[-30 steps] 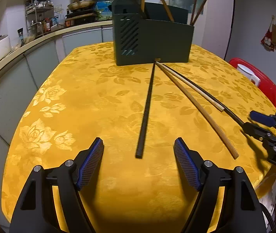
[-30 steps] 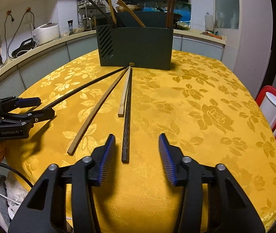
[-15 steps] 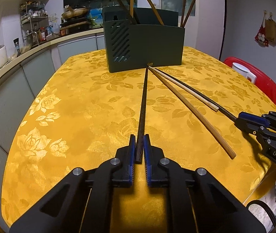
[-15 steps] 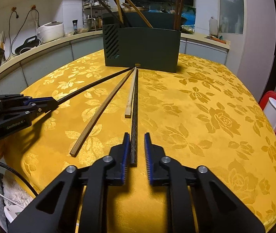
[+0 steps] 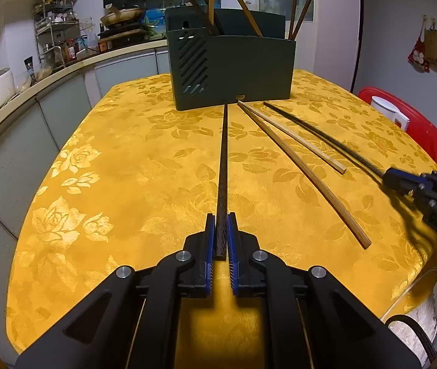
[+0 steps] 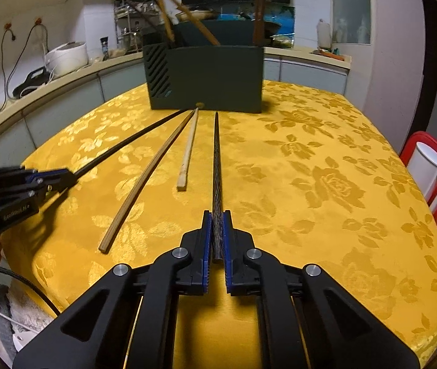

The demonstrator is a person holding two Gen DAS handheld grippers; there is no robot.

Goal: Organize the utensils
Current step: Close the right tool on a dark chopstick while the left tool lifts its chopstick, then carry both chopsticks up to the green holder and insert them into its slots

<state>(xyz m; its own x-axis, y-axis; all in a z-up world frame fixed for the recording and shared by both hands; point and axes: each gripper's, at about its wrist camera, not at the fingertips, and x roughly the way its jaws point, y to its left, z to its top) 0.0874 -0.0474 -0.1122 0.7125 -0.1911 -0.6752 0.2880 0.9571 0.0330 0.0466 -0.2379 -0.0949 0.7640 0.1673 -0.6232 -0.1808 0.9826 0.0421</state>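
Chopsticks are the job here: four lie fanned on the yellow tabletop (image 5: 110, 184), tips toward the dark utensil holder (image 5: 234, 70), which already has several sticks standing in it.

From the left wrist, the left gripper (image 5: 221, 218) has its fingers (image 5: 208, 230) pinched narrow on the near end of the left dark chopstick (image 5: 223, 169), which runs straight ahead to the holder's base. At the right edge, the right gripper (image 5: 403, 181) clamps the right dark chopstick (image 5: 326, 136). Between them, the brown chopstick (image 5: 304, 175) and the pale chopstick (image 5: 295, 138) lie untouched.

From the right wrist, the right gripper (image 6: 215, 215) shows the same narrow grip on the right dark chopstick (image 6: 216, 160). At far left, the left gripper (image 6: 61, 175) holds the left dark chopstick (image 6: 126, 144). The brown chopstick (image 6: 144, 181) and pale chopstick (image 6: 187, 150) sit between them, in front of the utensil holder (image 6: 206, 80).

The step in hand looks like the grasp of a matching dark pair. Whether either is off the cloth I cannot tell. Next, each stick probably needs lifting, tipping upright and lowering into a compartment, clear of the sticks leaning there.
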